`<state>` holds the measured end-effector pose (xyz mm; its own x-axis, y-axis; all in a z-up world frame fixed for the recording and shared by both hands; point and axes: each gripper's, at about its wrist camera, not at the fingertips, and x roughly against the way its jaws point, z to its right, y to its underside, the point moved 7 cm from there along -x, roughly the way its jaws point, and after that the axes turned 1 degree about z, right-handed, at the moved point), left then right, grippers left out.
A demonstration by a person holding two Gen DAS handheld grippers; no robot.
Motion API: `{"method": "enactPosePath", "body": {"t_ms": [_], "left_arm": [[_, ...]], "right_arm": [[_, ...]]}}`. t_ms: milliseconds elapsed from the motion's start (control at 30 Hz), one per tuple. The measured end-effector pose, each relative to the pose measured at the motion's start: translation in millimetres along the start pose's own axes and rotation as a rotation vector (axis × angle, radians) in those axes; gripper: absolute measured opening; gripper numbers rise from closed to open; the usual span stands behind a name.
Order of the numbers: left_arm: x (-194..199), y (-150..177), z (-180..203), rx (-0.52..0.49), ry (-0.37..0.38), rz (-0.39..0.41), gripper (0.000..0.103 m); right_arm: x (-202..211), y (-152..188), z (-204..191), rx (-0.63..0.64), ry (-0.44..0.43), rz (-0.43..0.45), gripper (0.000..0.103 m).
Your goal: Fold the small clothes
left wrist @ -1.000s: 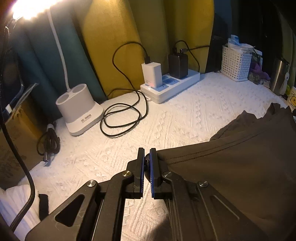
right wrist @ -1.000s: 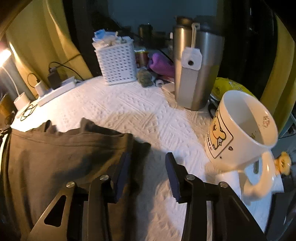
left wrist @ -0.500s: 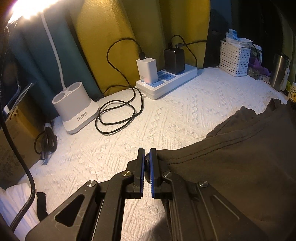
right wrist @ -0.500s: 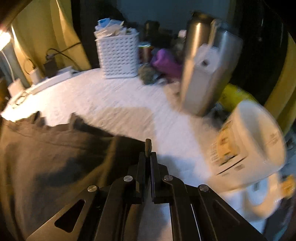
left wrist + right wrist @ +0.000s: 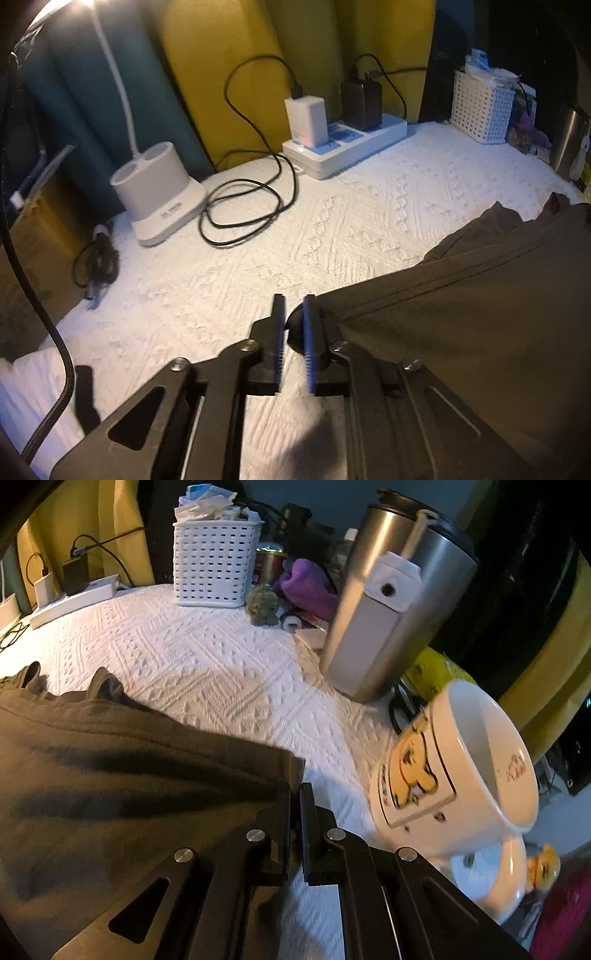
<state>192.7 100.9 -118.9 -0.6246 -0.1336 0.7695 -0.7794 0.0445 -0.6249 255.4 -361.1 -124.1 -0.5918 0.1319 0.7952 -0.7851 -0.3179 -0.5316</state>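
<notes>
Left gripper jaws opening beside the dark garment's corner; right gripper pinches its other corner, so keep that hold taut and lift evenly.

The left gripper is opening its jaws at the corner of a dark brown garment, a fold of cloth showing between them, on the white textured bench.

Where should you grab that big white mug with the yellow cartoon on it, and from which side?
Probably best by the handle, the loop sticking out low on the mug, toward the camera. The body looks too wide for narrow jaws, and the steel tumbler stands close behind it, so coming from the near, handle side seems clearest. Gripping the rim could work too, from above.
</notes>
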Motion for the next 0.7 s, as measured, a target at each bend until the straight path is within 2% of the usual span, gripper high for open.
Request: {"method": "enactPosePath", "body": {"t_ms": [33, 67, 167, 200, 367, 500, 700], "left_arm": [[5.5, 1.0, -1.0, 0.001, -0.002, 0.007, 0.018], [11.7, 2.2, -2.3, 0.006, 0.002, 0.015, 0.026], [35.5, 9.1, -7.1, 0.038, 0.029, 0.047, 0.058], [40.7, 11.2, -8.1, 0.045, 0.032, 0.056, 0.064], [67.5, 28.8, -8.0, 0.059, 0.037, 0.073, 0.065], [86.4, 45.7, -0.8, 0.077, 0.074, 0.085, 0.065], [103.3, 80.0, 28.5, 0.097, 0.19, 0.057, 0.068]], "right_arm": [[7.1, 4.0, -0.5, -0.005, -0.009, 0.002, 0.004], [13.9, 6.6, -0.8, -0.012, -0.017, 0.009, 0.005], [39.0, 16.3, -0.7, -0.022, -0.037, 0.043, 0.005], [46.1, 21.7, 1.1, -0.028, -0.031, 0.046, 0.005], [64.8, 50.4, 9.9, -0.067, -0.024, 0.033, 0.005], [79.3, 77.8, 14.8, -0.098, -0.023, 0.019, 0.005], [89.0, 125.1, 21.1, -0.147, -0.001, -0.04, 0.005]]}}
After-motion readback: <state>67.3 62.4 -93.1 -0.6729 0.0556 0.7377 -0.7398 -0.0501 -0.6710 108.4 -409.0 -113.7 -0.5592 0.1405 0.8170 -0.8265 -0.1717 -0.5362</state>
